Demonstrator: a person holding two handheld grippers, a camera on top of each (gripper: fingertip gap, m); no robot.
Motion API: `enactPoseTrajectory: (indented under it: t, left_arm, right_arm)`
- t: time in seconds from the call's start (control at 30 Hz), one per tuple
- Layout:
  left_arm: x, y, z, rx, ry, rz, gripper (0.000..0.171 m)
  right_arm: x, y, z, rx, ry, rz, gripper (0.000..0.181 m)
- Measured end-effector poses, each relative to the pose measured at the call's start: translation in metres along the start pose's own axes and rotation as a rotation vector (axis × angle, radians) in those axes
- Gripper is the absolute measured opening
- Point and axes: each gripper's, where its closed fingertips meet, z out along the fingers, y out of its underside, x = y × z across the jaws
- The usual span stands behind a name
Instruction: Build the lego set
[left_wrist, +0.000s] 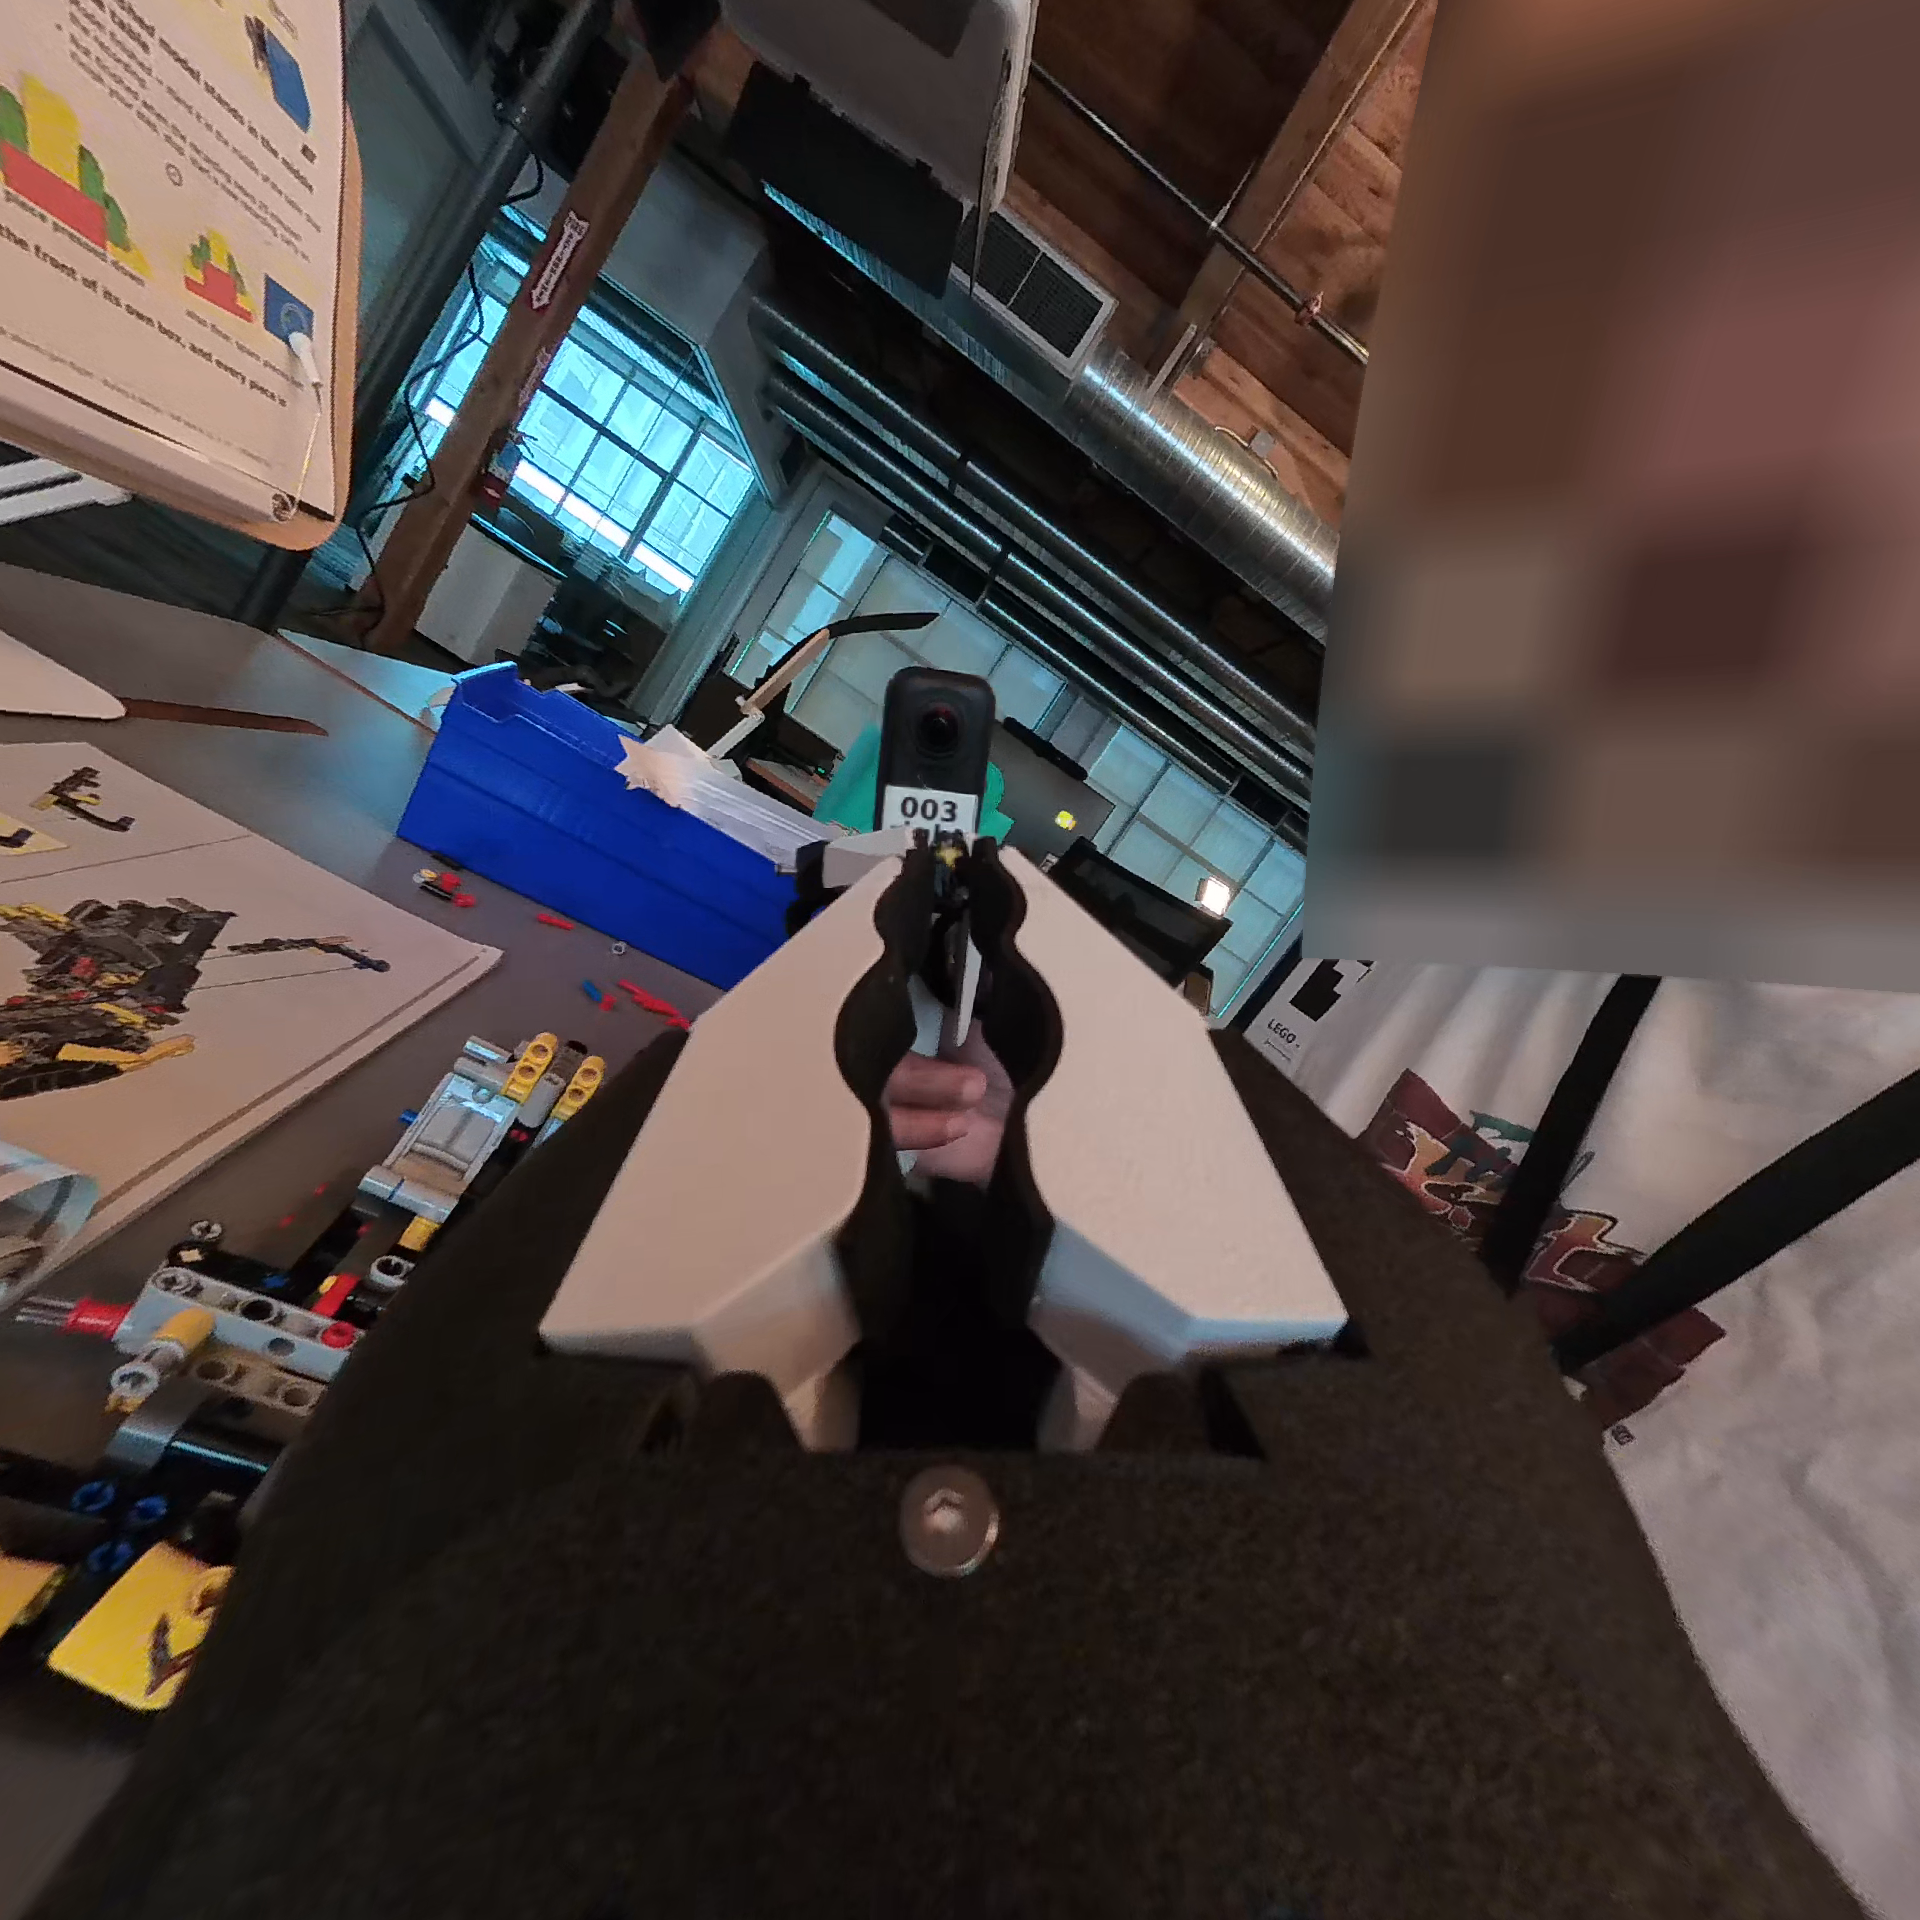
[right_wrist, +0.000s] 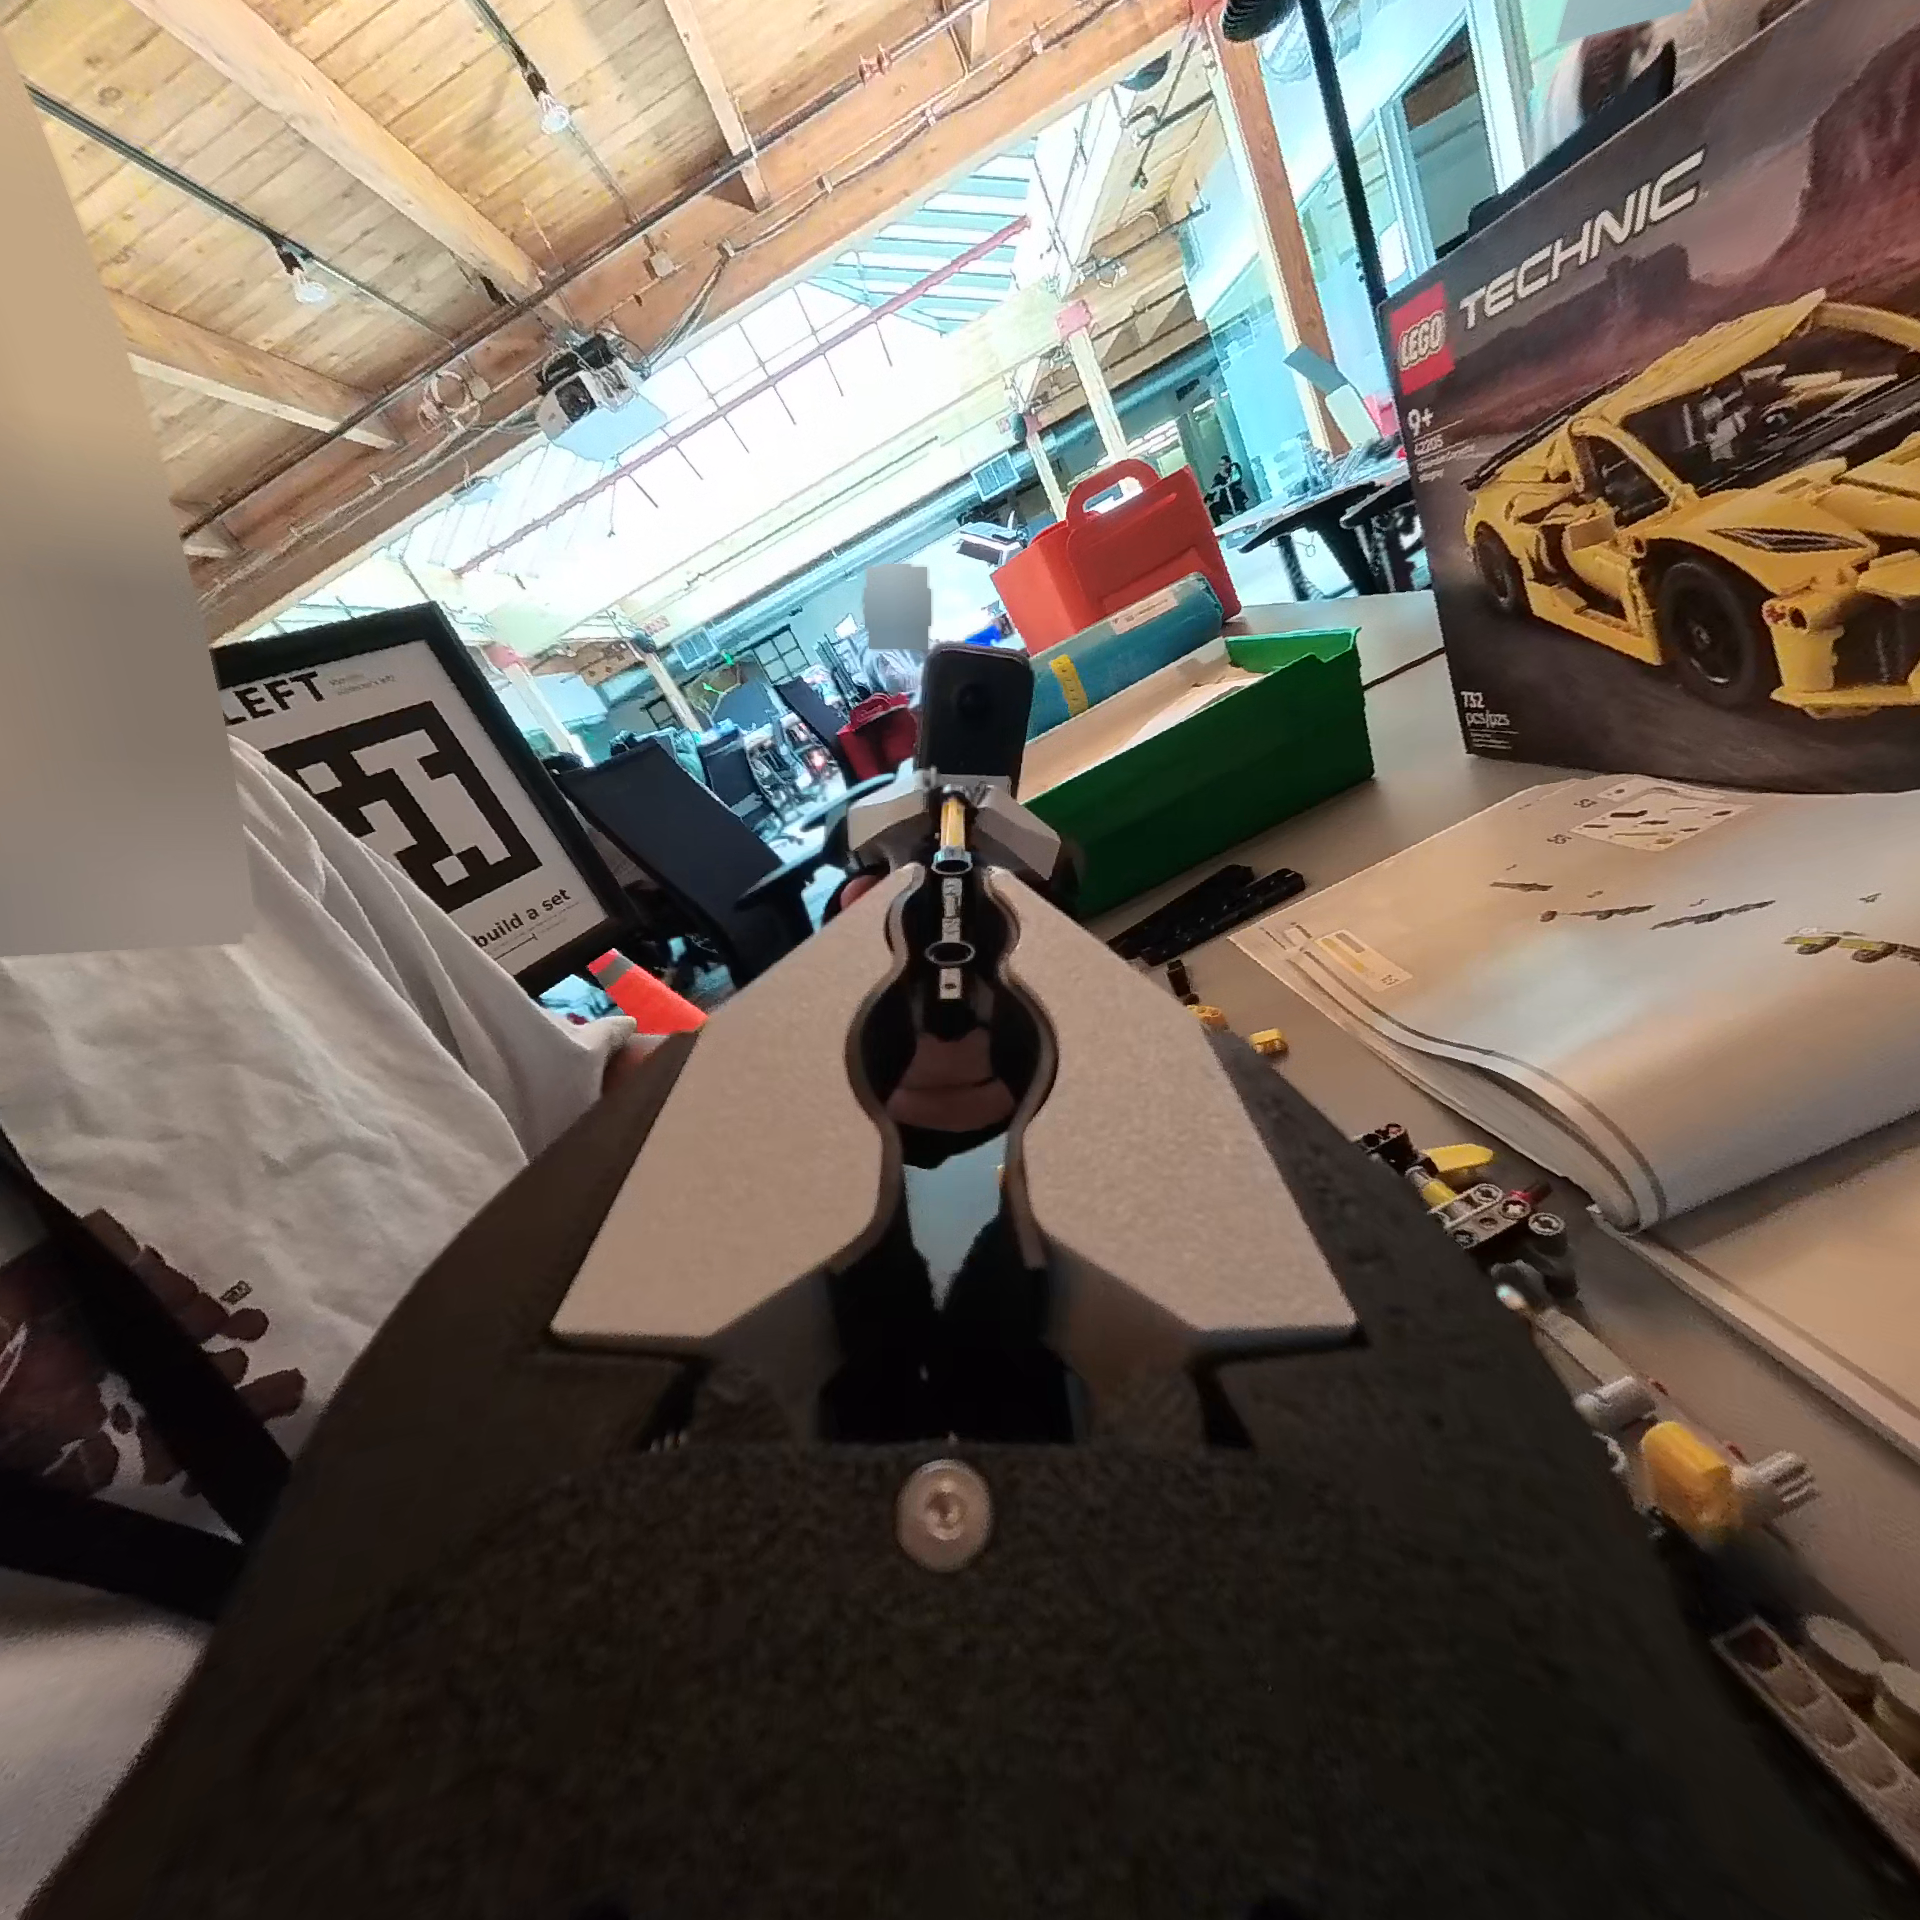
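Both grippers are held up above the table, tip to tip. In the right wrist view, my right gripper (right_wrist: 948, 883) is shut on a black Technic beam (right_wrist: 948, 951) with holes. A thin yellow axle (right_wrist: 951, 826) sticks out of its far end into the tips of the left gripper (right_wrist: 951, 800) facing it. In the left wrist view, my left gripper (left_wrist: 948, 868) is shut on the small black and yellow piece (left_wrist: 948, 857) at its tips. The right gripper (left_wrist: 940, 831) and its camera are just beyond. A hand shows through each jaw gap.
On the left lie a blue bin (left_wrist: 582, 821), an open instruction booklet (left_wrist: 208, 987), a partly built grey assembly (left_wrist: 239, 1330) and loose red, yellow and black parts. On the right are a green bin (right_wrist: 1195, 758), the set's box (right_wrist: 1683, 468), the booklet (right_wrist: 1558, 987) and loose parts (right_wrist: 1486, 1216). The tips of both grippers are at nearly the same place. The partly built grey assembly (left_wrist: 239, 1330) is about 15 centimeters from both grippers' fingertips.
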Motion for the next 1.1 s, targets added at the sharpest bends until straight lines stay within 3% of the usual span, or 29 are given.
enactPoseTrajectory:
  t: [0.2, 0.4, 0.7, 1.1]
  left_arm:
    - [-0.005, 0.004, -0.002, -0.016, -0.008, -0.028, 0.004]
    - [-0.008, 0.013, -0.003, -0.069, 0.022, -0.108, 0.004]
    - [-0.002, 0.033, -0.012, -0.369, 0.035, 0.071, 0.004]
    - [-0.002, 0.047, -0.018, -0.665, 0.051, 0.179, 0.004]
  right_arm:
    - [0.004, 0.005, 0.0, 0.001, 0.006, 0.017, 0.005]
    - [0.005, 0.01, -0.001, -0.052, 0.075, -0.157, 0.005]
    - [-0.002, 0.025, -0.005, -0.209, -0.019, -0.092, 0.006]
    - [-0.004, 0.036, -0.008, -0.261, -0.043, -0.106, 0.006]
